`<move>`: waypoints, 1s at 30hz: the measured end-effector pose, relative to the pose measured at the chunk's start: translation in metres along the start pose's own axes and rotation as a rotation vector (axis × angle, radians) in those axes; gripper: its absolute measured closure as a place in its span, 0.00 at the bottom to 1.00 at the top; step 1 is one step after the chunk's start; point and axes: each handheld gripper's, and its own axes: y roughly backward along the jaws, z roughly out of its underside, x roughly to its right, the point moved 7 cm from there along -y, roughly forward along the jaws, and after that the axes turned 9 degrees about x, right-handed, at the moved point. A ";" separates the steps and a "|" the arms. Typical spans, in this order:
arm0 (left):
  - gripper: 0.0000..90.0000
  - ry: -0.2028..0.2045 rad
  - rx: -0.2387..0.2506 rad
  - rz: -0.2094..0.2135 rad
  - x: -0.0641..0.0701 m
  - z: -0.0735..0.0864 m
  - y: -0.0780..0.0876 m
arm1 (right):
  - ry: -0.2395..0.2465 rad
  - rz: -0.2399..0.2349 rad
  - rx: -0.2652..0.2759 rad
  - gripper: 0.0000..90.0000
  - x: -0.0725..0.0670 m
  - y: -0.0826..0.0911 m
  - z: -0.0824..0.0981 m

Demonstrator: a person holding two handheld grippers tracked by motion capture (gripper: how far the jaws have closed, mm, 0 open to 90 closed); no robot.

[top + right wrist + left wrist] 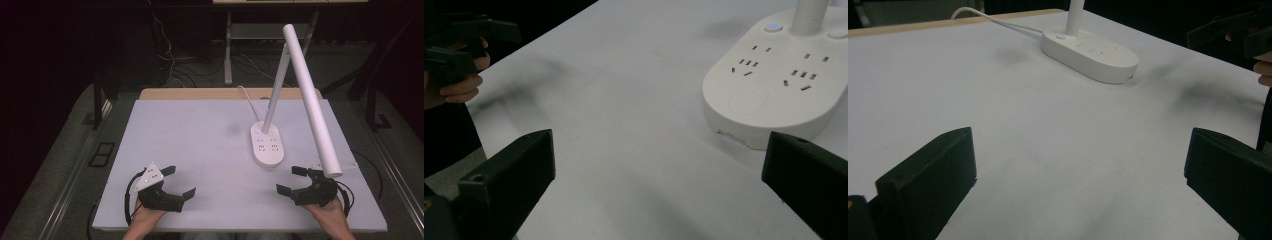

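Left gripper (179, 182) low over the near left part of the white table (190, 135), jaws spread wide, nothing between them, just bare tabletop. Right gripper (292, 180) low over the near right part, jaws also spread as wide as they go, nothing held. Both held in a person's hands coming in from the near edge.

Desk lamp base (268, 144), white oval with sockets on top, sits flat on the table ahead of the right gripper's fingertips, near them but apart, no contact. From the right gripper view the base (774, 82) lies just beyond the right-hand jaw, a lit blue button (773, 26) at its far end beside the stem. From the left gripper view the base (1090, 52) is well ahead of the fingers. Lamp stem (276, 87) rises tilted from the base; the long white lamp head (312, 100) slants down, its lower end above the right gripper. White cord (248, 97) runs off the far edge.
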 end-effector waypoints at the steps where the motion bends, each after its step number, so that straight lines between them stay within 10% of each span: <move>1: 0.00 -0.001 0.000 0.001 0.000 0.000 0.000 | 0.002 0.001 0.000 0.00 0.000 0.000 0.000; 30: 0.00 -0.002 -0.004 0.000 0.001 0.001 -0.002 | 0.020 0.000 -0.034 0.00 0.000 0.001 0.003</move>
